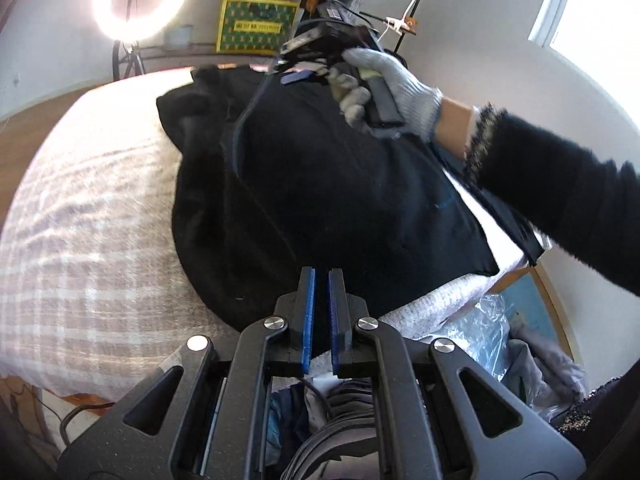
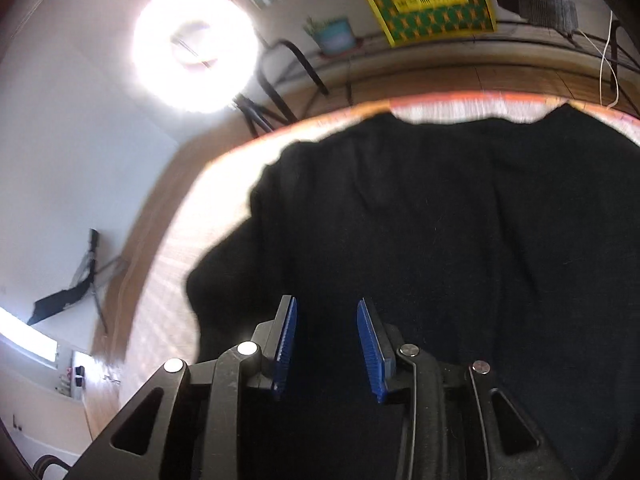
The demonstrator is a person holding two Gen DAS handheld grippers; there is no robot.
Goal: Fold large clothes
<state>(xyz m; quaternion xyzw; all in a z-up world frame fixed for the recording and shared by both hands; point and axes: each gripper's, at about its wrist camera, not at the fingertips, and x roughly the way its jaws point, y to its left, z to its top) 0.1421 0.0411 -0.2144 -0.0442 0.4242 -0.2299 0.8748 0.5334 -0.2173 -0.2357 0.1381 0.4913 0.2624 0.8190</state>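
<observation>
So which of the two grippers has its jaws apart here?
The right gripper: its blue pads stand apart over the black garment, nothing pinched between them. The left gripper has its pads almost together.

A glowing ring light [image 1: 139, 0] stands by white walls, near a yellow-framed green poster [image 1: 256, 24] and wooden floor [image 2: 420, 76].

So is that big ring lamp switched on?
On: the ring lamp glows bright white in both views, washing out the wall around it.
</observation>
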